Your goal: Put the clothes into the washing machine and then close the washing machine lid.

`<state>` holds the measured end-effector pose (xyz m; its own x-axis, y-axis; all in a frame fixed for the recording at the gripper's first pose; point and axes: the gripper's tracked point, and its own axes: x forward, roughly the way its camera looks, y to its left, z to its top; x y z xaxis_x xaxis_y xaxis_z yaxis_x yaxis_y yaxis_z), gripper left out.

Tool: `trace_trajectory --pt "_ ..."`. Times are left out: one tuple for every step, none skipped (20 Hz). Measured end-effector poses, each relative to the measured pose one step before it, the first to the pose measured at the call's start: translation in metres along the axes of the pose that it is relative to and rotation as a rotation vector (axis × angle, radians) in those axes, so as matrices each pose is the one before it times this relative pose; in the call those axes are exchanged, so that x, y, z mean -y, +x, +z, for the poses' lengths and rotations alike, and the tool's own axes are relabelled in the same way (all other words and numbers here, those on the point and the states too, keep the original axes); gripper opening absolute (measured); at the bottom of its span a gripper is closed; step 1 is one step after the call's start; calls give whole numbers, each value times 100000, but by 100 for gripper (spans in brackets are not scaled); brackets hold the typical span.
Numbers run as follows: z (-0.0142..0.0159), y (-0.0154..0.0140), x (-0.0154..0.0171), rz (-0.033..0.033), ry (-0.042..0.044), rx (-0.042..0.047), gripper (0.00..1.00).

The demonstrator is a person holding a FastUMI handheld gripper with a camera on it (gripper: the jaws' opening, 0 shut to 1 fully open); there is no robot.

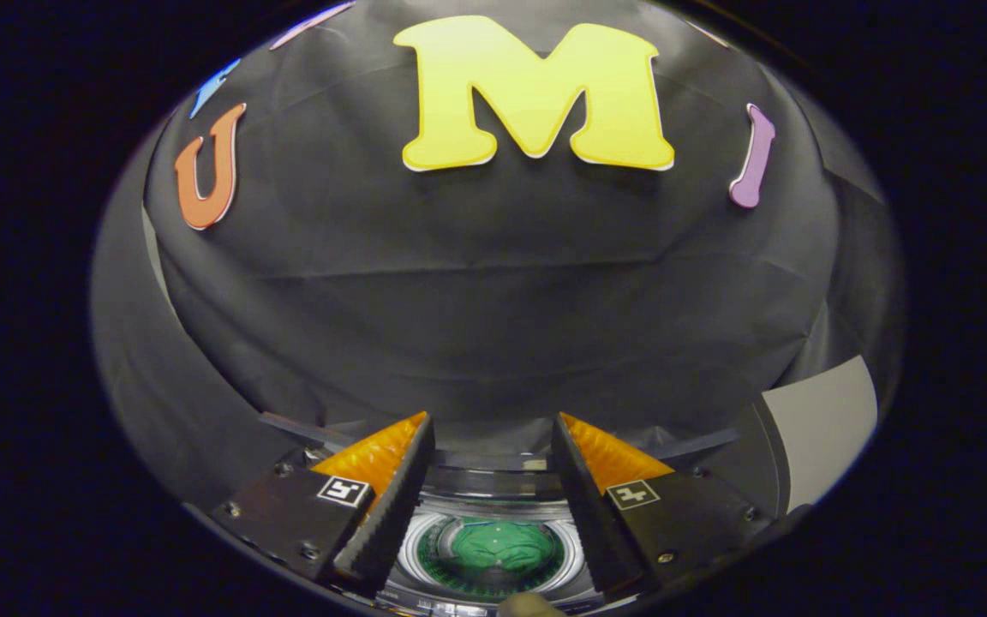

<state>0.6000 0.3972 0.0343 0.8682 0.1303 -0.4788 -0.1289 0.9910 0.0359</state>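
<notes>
Tongs (pixel 493 437): your fingers stand wide apart, holding nothing.
Washing machine (pixel 493 506): open drum lies between them, near.
Clothes (pixel 506 544): green garment inside drum.

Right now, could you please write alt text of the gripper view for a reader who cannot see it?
A green garment lies inside the round drum of a washing machine, seen from above between the gripper's two open fingers, which hold nothing. Beyond the fingers hangs the booth's black cloth wall, with a pale panel beside it.
</notes>
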Motion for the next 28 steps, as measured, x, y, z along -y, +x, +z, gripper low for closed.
trace_trajectory --pt "-231 -266 4 -6 -44 159 86" --pt "-152 -236 34 -78 -346 379 86" --pt "-242 -333 29 -91 -221 420 86" --pt "-220 -252 -49 -56 -164 484 86" --pt "-236 -357 3 13 -87 550 86" --pt "-272 -304 -31 31 -104 506 86" --pt "-267 -321 -50 37 -49 481 86" --pt "-362 -309 -6 33 -153 498 86" --pt "-216 -288 44 20 -114 486 86" --pt "-227 -394 -18 23 -223 633 86" --pt "-227 -398 -16 -274 -715 870 86" --pt "-228 -386 186 -1088 -1740 750 86" --pt "-806 -245 401 -1528 -1267 -1939 86" --pt "-988 -695 -305 2243 1498 -2488 91" --pt "-1309 131 -283 1549 3635 -852 95" --pt "-1229 185 83 -950 768 -2327 100" --pt "-834 -203 525 -50 293 -462 100" --pt "-563 -37 75 726 317 757 100" --pt "7 -241 53 -461 -444 449 99" --pt "614 -684 72 -377 11 1308 99" --pt "763 67 130 53 -129 1228 99" --pt "840 66 -41 -253 -526 1073 99" --pt "862 59 35 -31 -375 1516 99" --pt "1377 338 -6 -339 -259 1480 99" --pt "1153 395 102 -643 -447 1531 99" --pt "1062 662 -9 -583 -538 512 99" --pt "690 658 -87 -442 -341 73 99" --pt "829 898 41 -550 -200 -173 99"
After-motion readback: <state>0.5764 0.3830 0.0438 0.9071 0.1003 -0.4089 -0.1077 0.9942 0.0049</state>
